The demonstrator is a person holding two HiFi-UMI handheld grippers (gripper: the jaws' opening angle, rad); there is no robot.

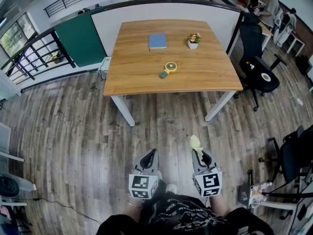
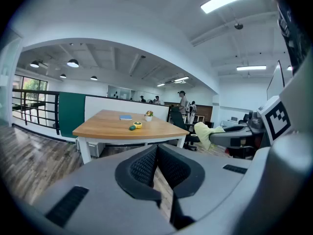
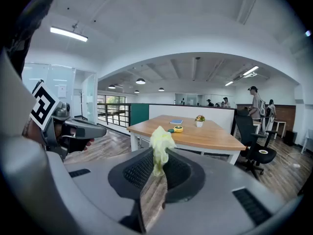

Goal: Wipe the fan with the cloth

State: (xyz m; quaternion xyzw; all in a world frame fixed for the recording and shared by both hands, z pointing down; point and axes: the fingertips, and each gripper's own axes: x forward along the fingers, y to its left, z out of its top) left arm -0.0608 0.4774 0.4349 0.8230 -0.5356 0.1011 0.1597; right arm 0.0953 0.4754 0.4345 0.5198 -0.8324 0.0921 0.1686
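A small yellow fan (image 1: 170, 67) with a green piece beside it lies near the middle of the wooden table (image 1: 142, 77), far ahead of both grippers. It also shows as a small shape in the left gripper view, fan (image 2: 137, 125), and in the right gripper view, fan (image 3: 178, 129). My left gripper (image 1: 152, 153) is shut with nothing between its jaws, as the close view of the left gripper (image 2: 156, 150) confirms. My right gripper (image 1: 198, 154) is shut on a pale yellow cloth (image 1: 195, 143). The cloth (image 3: 160, 142) sticks up from the right gripper (image 3: 157, 166).
On the table also lie a blue book (image 1: 157, 41) and a small potted plant (image 1: 193, 40). A black office chair (image 1: 257, 58) stands right of the table, another chair (image 1: 298, 151) at the far right. Wooden floor lies between me and the table. People stand at the back right.
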